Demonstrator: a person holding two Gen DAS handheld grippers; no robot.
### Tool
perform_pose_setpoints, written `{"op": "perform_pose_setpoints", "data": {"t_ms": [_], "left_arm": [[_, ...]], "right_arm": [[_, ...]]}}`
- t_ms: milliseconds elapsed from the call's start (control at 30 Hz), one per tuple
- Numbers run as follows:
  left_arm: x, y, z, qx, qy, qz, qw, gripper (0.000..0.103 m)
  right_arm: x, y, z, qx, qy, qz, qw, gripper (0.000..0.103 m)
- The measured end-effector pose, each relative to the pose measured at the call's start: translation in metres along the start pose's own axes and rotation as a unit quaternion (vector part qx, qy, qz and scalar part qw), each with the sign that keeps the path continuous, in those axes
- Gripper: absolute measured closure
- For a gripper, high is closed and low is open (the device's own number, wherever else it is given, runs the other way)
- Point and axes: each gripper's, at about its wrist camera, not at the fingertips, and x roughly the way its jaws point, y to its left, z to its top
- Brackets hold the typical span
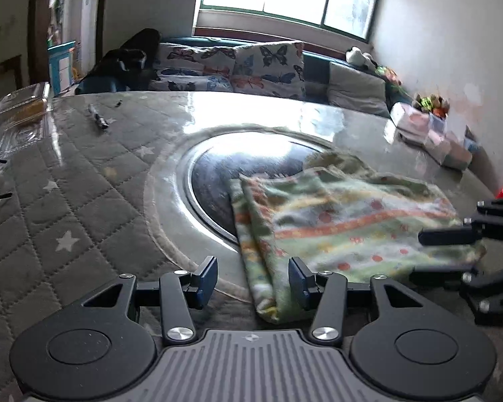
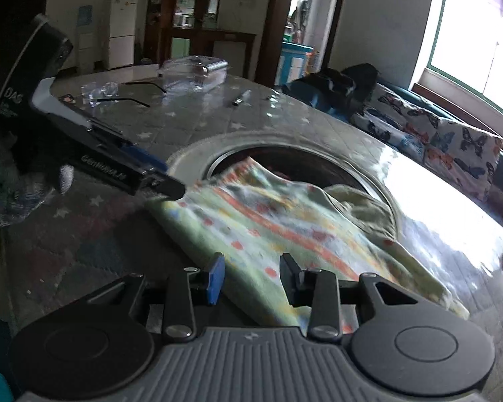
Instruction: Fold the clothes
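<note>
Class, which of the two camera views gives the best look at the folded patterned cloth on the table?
The left wrist view: the cloth lies nearly whole there, its folded edge and stripes clear. In the right wrist view the cloth is blurrier, its near edge hidden behind the right gripper.

The folded cloth (image 1: 345, 221) lies on the table (image 1: 84, 201), partly over the round inset (image 1: 211, 181) at the table's middle. The left tool (image 1: 253, 279) sits at the cloth's near corner, the right tool (image 2: 251, 279) at its other near edge. Beyond the inset lie a clear box (image 2: 192, 72) and a small pen-like item (image 2: 241, 97). Behind the table runs a sofa (image 1: 318, 70) with cushions (image 1: 268, 68).
</note>
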Motion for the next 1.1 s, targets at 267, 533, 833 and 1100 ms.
{"op": "perform_pose_setpoints", "data": {"t_ms": [267,533,833,1100], "left_arm": [[-0.003,0.026,0.011,-0.085,0.009,-0.018,0.9962,0.043],[0.003,0.037,0.016,-0.155,0.021,-0.057,0.9860,0.038],[0.010,0.043,0.018,-0.231,0.029,-0.083,0.9689,0.032],[0.023,0.041,0.018,-0.297,0.050,-0.122,0.9459,0.023]], "right_arm": [[0.023,0.036,0.020,-0.061,0.001,0.042,0.997,0.064],[0.054,0.061,0.027,-0.092,0.010,0.055,0.994,0.065],[0.045,0.041,0.032,-0.028,-0.010,0.067,0.997,0.091],[0.017,0.024,0.034,0.018,-0.047,0.072,0.996,0.093]]}}
